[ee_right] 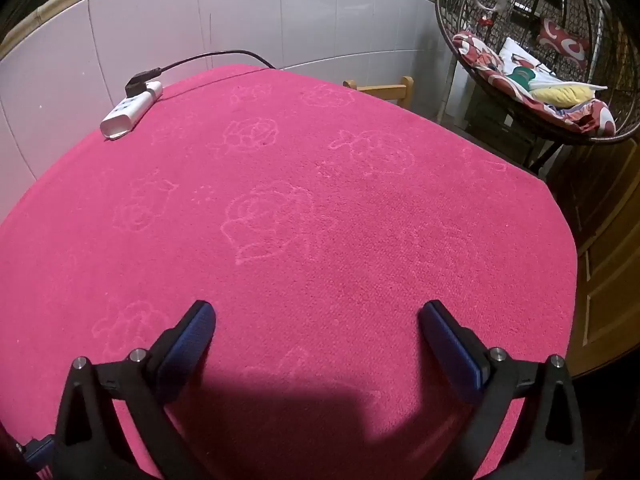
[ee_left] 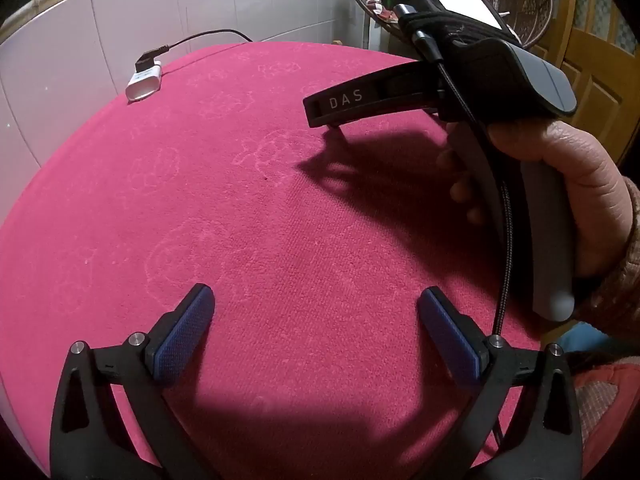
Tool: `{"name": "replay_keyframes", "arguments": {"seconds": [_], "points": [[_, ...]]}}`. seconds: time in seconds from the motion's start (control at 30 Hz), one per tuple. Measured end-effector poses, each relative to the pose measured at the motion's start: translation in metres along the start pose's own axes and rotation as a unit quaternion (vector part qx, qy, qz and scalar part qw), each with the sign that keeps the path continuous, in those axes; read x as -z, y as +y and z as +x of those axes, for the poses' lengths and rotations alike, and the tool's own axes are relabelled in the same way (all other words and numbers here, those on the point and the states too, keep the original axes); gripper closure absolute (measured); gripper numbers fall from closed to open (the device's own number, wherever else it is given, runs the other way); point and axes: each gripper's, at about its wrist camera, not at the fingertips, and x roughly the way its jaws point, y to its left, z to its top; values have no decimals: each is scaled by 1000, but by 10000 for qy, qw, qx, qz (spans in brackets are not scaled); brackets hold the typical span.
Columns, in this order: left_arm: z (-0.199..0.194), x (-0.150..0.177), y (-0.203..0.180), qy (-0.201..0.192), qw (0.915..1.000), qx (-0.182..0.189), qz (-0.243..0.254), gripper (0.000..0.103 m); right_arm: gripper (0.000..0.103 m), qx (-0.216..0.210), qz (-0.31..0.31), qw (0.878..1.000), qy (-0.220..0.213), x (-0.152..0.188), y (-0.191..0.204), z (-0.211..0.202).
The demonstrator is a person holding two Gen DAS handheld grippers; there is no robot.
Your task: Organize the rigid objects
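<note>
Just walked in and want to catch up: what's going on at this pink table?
A person holds a two-finger gripper in each hand above a table covered with a pink cloth. The left gripper and the right gripper are both wide open with nothing between their fingers. The only item lying on the cloth is a white power strip with a black cable plugged in, at the far left edge by the tiled wall. Nothing is being handled yet.

The black cable [ee_right: 216, 56] from the white power strip [ee_right: 130, 114] drops behind the far edge of the pink tablecloth [ee_right: 320, 208]. In the left wrist view, the right gripper's [ee_left: 336, 126] 2 fingertips hide under its body, probably open.
</note>
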Motion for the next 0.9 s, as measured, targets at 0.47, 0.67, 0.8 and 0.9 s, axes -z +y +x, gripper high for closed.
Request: {"name": "replay_keyframes", "arguments": {"seconds": [0.47, 0.67, 0.8, 0.9], "points": [[0, 0, 0, 1, 10000, 41, -33, 0, 0, 8, -8, 10000, 2, 0, 0, 0], [0, 0, 0, 3, 10000, 44, -35, 0, 0, 3, -4, 10000, 2, 0, 0, 0], [0, 0, 0, -2, 10000, 41, -34, 0, 0, 6, -7, 10000, -2, 0, -1, 0], [-1, 0, 0, -3, 10000, 41, -33, 0, 0, 5, -7, 10000, -2, 0, 1, -1]]}}
